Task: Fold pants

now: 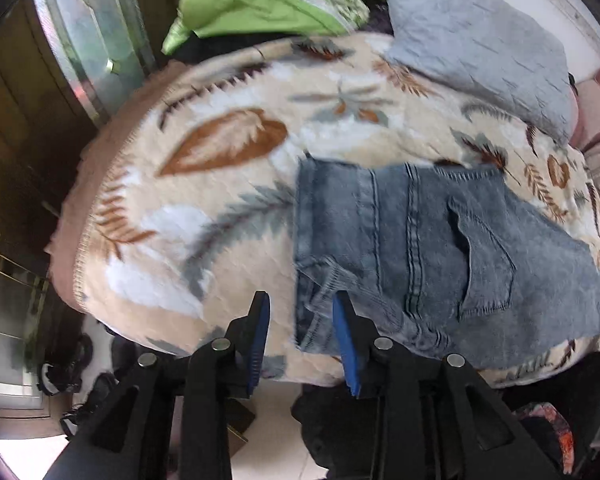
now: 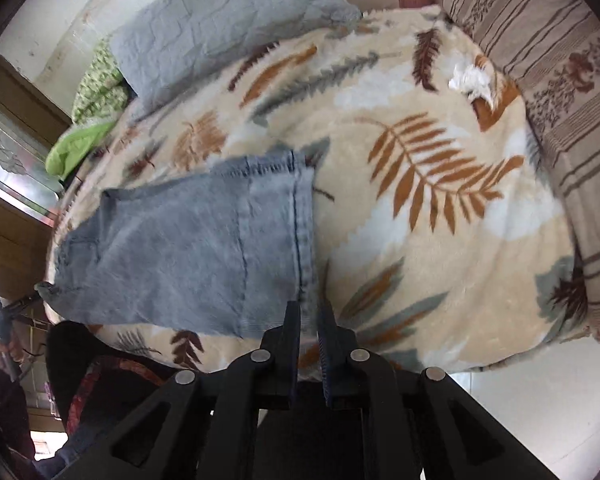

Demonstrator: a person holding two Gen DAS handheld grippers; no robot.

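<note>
Left wrist view: pants [image 1: 440, 248] lying folded into a compact stack on the leaf-print blanket [image 1: 220, 184] of the bed, near edge. Left gripper [image 1: 302, 304] standing released, jaws parted over the near-left corner of the denim, nothing pinched. Right wrist view: right gripper [image 2: 309, 314] nearly clenched at the near-right seam; cannot tell whether holding cloth. Looking like the end of a fold, judging by the layers. Next move probably calling for one more fold or smoothing the bunched near-left hem. Grey pillow [image 1: 480, 40] and green cloth [image 1: 252, 12] sitting far, well apart; striped cushion [image 2: 560, 80] right. Nothing blocking.
</note>
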